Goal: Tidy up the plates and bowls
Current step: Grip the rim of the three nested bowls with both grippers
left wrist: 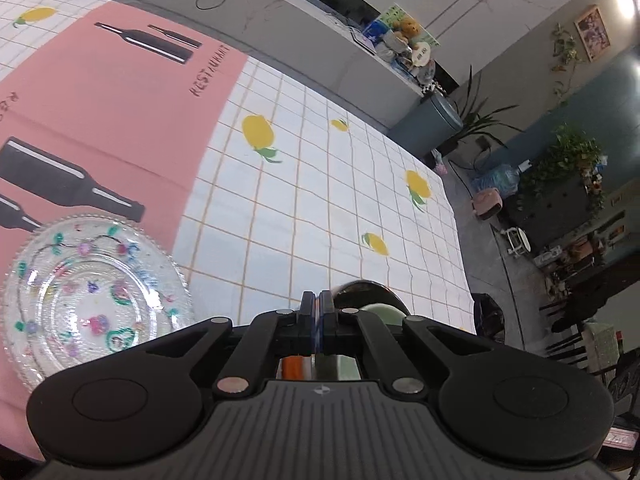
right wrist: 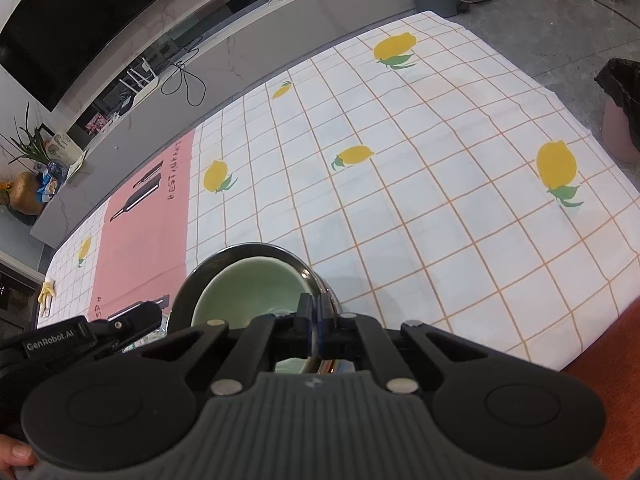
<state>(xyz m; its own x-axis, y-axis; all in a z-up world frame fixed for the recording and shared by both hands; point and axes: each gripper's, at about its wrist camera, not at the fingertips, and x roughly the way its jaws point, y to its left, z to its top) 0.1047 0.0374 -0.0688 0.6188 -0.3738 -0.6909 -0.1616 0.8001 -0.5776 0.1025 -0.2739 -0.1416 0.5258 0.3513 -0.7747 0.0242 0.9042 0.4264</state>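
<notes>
A steel bowl [right wrist: 188,292] stands on the lemon-print tablecloth [right wrist: 400,200] with a pale green bowl [right wrist: 248,288] nested inside it. My right gripper [right wrist: 316,304] is shut on the steel bowl's near right rim. The left gripper [right wrist: 140,314] lies just left of the bowl, its tips partly hidden. In the left wrist view my left gripper [left wrist: 318,300] is shut with nothing seen between its pads. The steel bowl [left wrist: 368,290] and green bowl [left wrist: 380,314] sit right behind its right finger. A clear glass plate [left wrist: 96,292] with painted flowers lies to its left on the pink mat [left wrist: 120,100].
The table's right edge [left wrist: 460,248] drops to the floor, where a pink bin with a black bag [right wrist: 624,112] stands. A small wooden hand model [right wrist: 46,292] lies at the table's far left end. A low grey shelf [right wrist: 240,40] runs along the far side.
</notes>
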